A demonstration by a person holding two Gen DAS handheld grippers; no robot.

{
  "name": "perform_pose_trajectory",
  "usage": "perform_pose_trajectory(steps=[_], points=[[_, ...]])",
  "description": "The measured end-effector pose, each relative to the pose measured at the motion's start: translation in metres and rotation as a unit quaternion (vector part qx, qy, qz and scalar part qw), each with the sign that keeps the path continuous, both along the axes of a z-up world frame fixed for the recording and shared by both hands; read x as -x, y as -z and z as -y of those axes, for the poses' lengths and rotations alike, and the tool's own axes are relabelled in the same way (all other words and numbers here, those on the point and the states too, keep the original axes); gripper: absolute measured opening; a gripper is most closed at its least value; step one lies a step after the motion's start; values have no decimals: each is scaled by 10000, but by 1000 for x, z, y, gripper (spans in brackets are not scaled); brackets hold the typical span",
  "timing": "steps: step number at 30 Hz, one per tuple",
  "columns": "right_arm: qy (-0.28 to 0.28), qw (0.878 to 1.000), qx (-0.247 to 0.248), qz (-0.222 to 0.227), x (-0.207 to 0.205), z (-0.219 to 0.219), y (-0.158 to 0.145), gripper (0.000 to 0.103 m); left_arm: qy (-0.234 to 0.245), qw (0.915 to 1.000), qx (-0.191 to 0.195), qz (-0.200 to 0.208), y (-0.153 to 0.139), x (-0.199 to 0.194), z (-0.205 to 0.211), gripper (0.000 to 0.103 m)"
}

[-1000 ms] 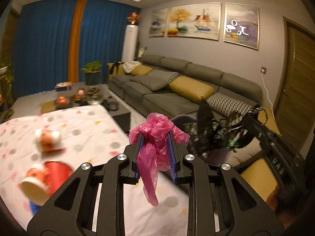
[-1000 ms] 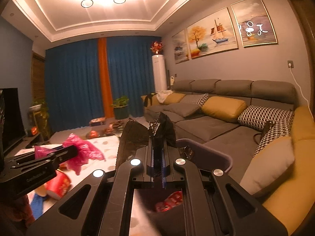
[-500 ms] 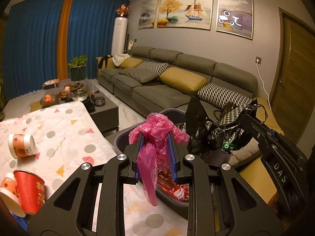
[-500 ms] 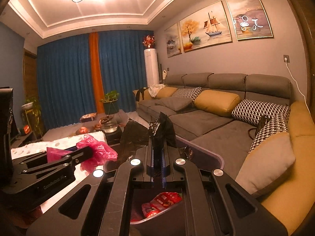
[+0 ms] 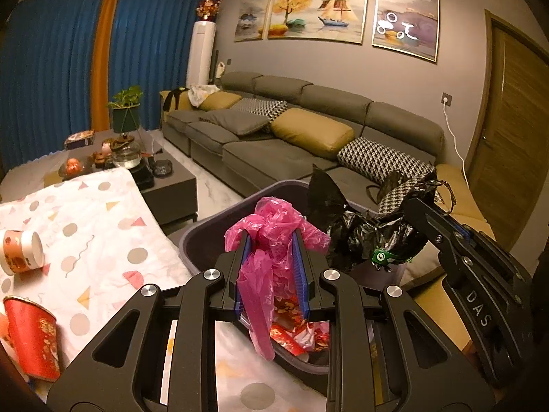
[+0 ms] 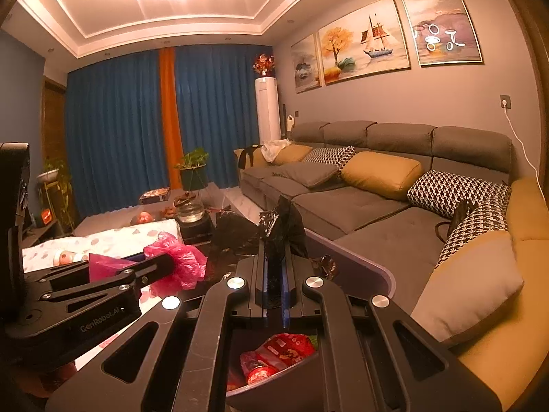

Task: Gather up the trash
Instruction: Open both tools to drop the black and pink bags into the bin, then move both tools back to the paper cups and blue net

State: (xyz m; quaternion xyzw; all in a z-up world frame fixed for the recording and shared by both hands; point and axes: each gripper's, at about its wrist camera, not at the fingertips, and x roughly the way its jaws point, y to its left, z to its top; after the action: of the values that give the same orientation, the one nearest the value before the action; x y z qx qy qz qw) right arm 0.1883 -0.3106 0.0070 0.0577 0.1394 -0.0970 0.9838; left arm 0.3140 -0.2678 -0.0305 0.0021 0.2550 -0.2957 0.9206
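Note:
My left gripper [image 5: 271,240] is shut on a crumpled pink plastic bag [image 5: 264,237] and holds it over the near rim of a grey-purple bin [image 5: 206,226]. The bag also shows in the right wrist view [image 6: 178,264]. My right gripper [image 6: 276,237] is shut on a black plastic bag [image 6: 284,223], held over the bin's far side [image 6: 360,264]; the bag shows at the right in the left wrist view [image 5: 363,237]. Red wrappers [image 5: 295,336] lie inside the bin [image 6: 278,357].
A table with a spotted white cloth [image 5: 85,240] sits left of the bin, carrying a red paper cup [image 5: 32,336] and a tipped white cup [image 5: 20,252]. A grey sofa [image 5: 291,144] with cushions runs behind. A dark coffee table [image 5: 168,185] stands beyond the cloth.
My left gripper has carried the pink bag rightward from over the table to over the bin. The right gripper with the black bag has stayed over the bin, shifting slightly.

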Motion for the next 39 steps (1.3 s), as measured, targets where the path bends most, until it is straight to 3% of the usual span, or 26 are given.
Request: perform_pose_trajectory(steps=[11, 13, 15, 18, 20, 26, 28, 33, 39], points=[[51, 9999, -125, -95, -9, 12, 8, 8, 209, 9997, -37, -104, 10, -7, 11, 23], [68, 9998, -165, -101, -10, 14, 9, 15, 237, 9996, -62, -113, 14, -8, 13, 26], [119, 9997, -203, -69, -9, 18, 9, 29, 282, 9994, -40, -195, 17, -10, 13, 29], [169, 9995, -245, -65, -8, 22, 10, 30, 219, 9992, -24, -340, 21, -14, 10, 41], [228, 9993, -295, -63, -6, 26, 10, 30, 139, 9991, 57, -395, 22, -15, 4, 55], [366, 9987, -354, 0, 9, 28, 8, 40, -41, 9993, 134, -353, 19, -8, -10, 69], [386, 9988, -306, 31, 15, 25, 6, 43, -213, 9993, 129, -275, 17, 0, -20, 74], [329, 9990, -269, 106, 34, 11, 3, 61, -749, 9970, 113, -179, 14, 25, -55, 77], [86, 9997, -207, 110, 57, -23, 4, 71, -1625, 9867, 40, -43, 11, 65, -110, 82]])
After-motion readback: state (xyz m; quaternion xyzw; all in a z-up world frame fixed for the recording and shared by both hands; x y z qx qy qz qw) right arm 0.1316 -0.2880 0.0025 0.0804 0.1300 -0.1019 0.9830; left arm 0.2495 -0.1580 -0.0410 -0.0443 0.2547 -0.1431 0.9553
